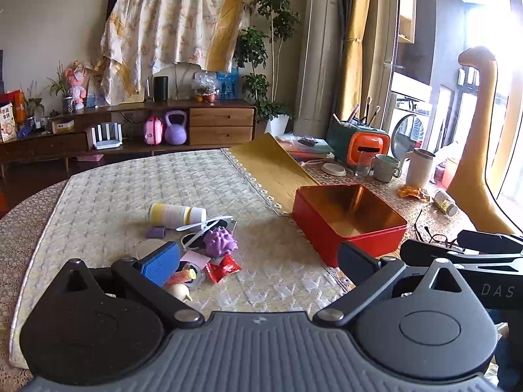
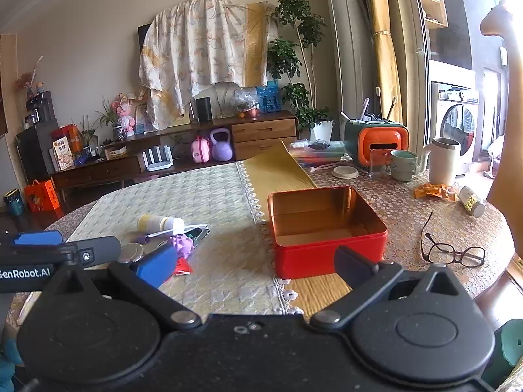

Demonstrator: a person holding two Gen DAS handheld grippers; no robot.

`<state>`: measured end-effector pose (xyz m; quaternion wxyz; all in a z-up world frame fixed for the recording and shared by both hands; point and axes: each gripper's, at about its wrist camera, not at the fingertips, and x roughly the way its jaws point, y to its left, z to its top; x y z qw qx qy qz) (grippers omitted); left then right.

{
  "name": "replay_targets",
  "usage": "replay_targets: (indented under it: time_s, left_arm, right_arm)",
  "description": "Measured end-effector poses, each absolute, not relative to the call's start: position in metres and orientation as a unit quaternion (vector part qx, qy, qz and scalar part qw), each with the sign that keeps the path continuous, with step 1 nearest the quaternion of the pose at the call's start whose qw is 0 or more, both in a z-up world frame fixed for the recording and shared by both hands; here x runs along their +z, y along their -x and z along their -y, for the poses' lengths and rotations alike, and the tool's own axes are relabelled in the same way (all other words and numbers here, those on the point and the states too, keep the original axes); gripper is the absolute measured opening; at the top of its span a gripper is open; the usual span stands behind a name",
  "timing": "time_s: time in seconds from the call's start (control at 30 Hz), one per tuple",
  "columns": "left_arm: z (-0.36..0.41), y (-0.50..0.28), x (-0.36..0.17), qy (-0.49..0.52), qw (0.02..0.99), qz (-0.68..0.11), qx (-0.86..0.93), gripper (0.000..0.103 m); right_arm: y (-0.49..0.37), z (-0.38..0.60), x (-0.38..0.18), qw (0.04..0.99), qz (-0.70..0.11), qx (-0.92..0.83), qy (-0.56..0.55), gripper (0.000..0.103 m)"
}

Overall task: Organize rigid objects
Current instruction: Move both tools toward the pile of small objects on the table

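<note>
Quilted cream cloth covers the round tabletop (image 2: 457, 215), where a red tin (image 2: 327, 232) stands open beside a heap with a white bottle (image 1: 176, 213) and purple spiky toy (image 1: 219, 241), both the left gripper (image 1: 258, 258) and right gripper (image 2: 255, 261) hovering released, grasping nothing.

A tin box (image 2: 327, 232) sits open near the middle of the right wrist frame, resting on the table (image 2: 457, 222) at the edge of a quilted mat (image 2: 196, 192). Left of the box, on the mat, lies a cluster of small items: a bottle (image 2: 160, 222) on its side at the back, a spiky ball (image 2: 181, 244) in front of it, and a candy wrapper (image 2: 181, 266) nearest the lower edge. Right of the box, eyeglasses (image 2: 454, 251) lie on the table. Behind the box, toward the upper right, stand a mug (image 2: 403, 165) and a jug (image 2: 443, 160). A sideboard (image 2: 209, 140) lines the wall in the upper left.
</note>
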<state>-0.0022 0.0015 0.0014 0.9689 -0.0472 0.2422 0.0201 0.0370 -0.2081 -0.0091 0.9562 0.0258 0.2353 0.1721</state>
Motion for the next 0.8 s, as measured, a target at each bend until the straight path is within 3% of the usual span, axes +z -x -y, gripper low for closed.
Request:
replay_targets:
  time_s: [0.8]
  left_arm:
    - [-0.0076,-0.0053,-0.007,0.049,0.965,-0.257,0.026,0.103]
  right_arm:
    - [-0.0411,0.1986,-0.0155,0.952,-0.241,0.189,-0.016,0.103]
